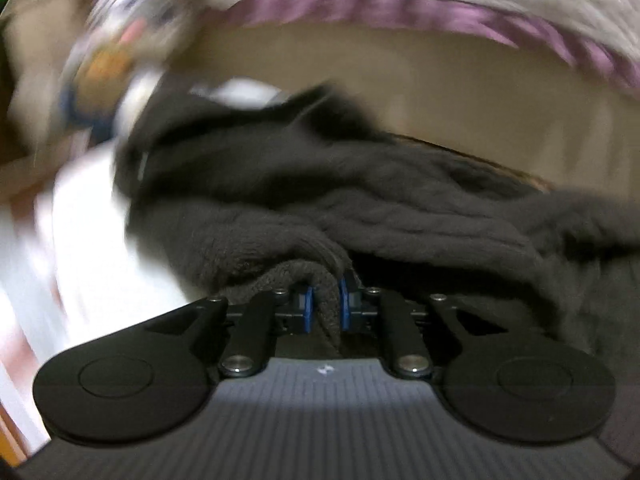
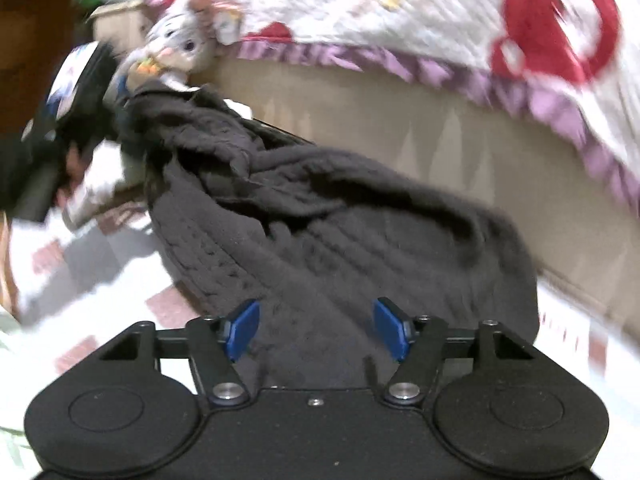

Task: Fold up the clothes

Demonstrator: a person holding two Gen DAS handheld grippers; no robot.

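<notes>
The left hand-held gripper [image 1: 325, 307] has its blue pads pressed together on a bunched fold of the dark grey fleecy knit garment [image 1: 360, 208], the cloth squeezed between them and spilling over the fingers toward the camera. From that pinch the garment stretches away in rumpled ridges, its far end raised against a beige upholstered bed base [image 1: 400, 80]. The right hand-held gripper [image 2: 316, 330] has its blue pads [image 2: 242, 330] spread wide apart, with nothing between them; it hangs just above the near edge of the same garment [image 2: 320, 232], and whether it touches the cloth cannot be told. In the right wrist view the garment lies heaped on a white floor covering with pinkish squares [image 2: 120, 280] and rises toward the upper left, where the left gripper, blurred and dark, holds it. Behind it runs the bed base, and over that hangs a white quilted blanket with red motifs and a purple frilled border [image 2: 400, 20]. A grey plush rabbit toy [image 2: 180, 40] sits at the blanket's left end, just above the garment's raised end. Both views are smeared by motion blur.
</notes>
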